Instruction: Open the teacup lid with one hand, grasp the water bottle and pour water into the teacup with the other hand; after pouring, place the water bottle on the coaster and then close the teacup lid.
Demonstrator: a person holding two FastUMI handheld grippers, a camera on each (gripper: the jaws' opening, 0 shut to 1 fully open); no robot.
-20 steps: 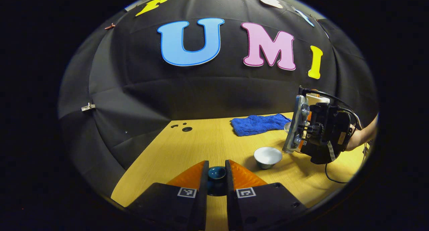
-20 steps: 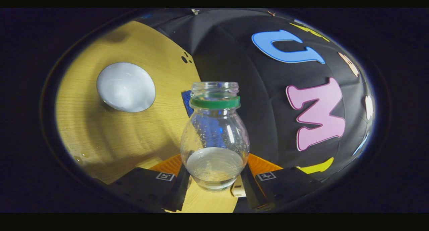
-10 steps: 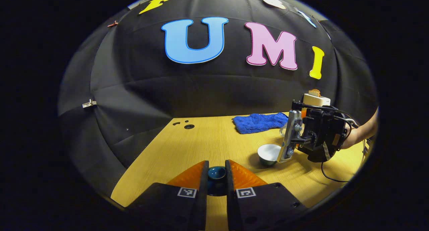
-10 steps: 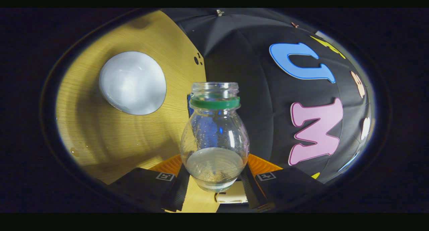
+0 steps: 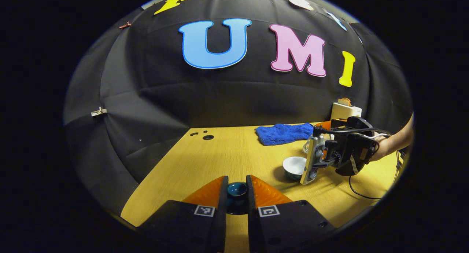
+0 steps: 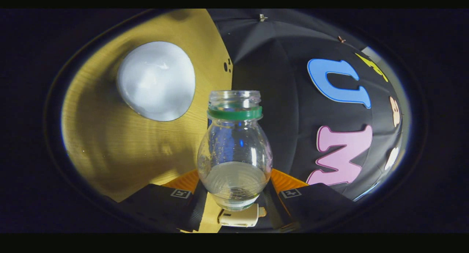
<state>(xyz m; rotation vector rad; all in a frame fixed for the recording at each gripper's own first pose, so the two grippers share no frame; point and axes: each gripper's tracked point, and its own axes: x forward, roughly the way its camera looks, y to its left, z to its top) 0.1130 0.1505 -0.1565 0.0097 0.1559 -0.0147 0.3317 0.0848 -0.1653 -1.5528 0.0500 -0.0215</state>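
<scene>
The right tongs clamp the belly of the clear water bottle, tipped well over so that its long axis runs toward the open mouth at 12 o'clock in the right gripper view. The uncovered teacup sits on the wooden table at about 10 o'clock from that mouth, off to one side and not yet under it. The pour likely turns on bringing mouth and cup into line. Water pools low in the bottle, short of the green-ringed neck.

In the left gripper view the left tongs are closed on the dark teacup lid, held clear of the cup at the near edge of the table. The cup lies at 2 o'clock from them, with the right tongs and bottle just beside it and far the nearer. A blue cloth lies beyond.

Compared with a second ago, the right tongs have dropped lower and now overlap the cup's right rim in the left gripper view. In the right gripper view the cup looms larger and has moved closer to the bottle's mouth. The left tongs have not shifted.
</scene>
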